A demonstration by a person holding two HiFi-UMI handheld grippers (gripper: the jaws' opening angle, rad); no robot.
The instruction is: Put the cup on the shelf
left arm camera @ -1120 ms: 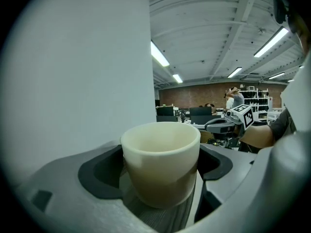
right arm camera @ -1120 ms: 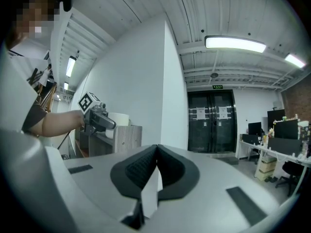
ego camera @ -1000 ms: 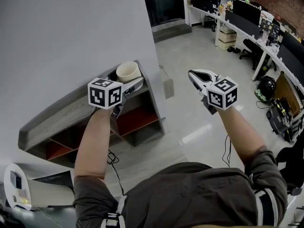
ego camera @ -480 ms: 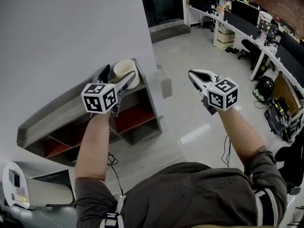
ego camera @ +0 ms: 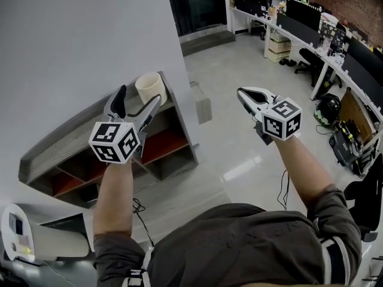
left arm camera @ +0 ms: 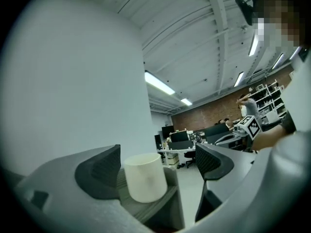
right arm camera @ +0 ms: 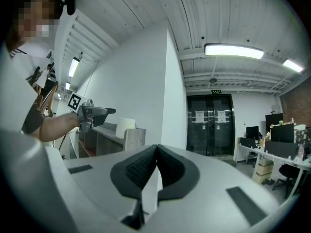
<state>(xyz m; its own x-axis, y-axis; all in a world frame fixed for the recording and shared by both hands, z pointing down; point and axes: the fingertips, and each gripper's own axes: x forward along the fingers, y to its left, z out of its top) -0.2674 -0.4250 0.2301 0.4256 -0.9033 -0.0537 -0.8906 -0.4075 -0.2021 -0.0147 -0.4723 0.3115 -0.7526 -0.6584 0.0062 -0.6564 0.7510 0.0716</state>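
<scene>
A cream cup (ego camera: 149, 88) stands upright on the top board of a grey wooden shelf (ego camera: 78, 137) against the white wall. My left gripper (ego camera: 133, 101) is open, just short of the cup, its jaws apart from it. In the left gripper view the cup (left arm camera: 144, 177) shows between the two dark pads (left arm camera: 101, 172), beyond their tips, on the shelf top (left arm camera: 160, 204). My right gripper (ego camera: 246, 94) is shut and empty, held over the floor to the right. The right gripper view catches the cup (right arm camera: 125, 127) and my left gripper (right arm camera: 97, 112) at the far left.
The shelf has red-backed compartments (ego camera: 161, 146) below its top board. A white wall (ego camera: 72, 46) rises behind it. Glass doors (ego camera: 194, 5) and rows of office desks (ego camera: 311, 37) lie further back. A white device (ego camera: 18, 235) stands at the lower left.
My left gripper let go of the cup on the shelf top, opened, and drew back toward me and to the left. The right gripper stayed put.
</scene>
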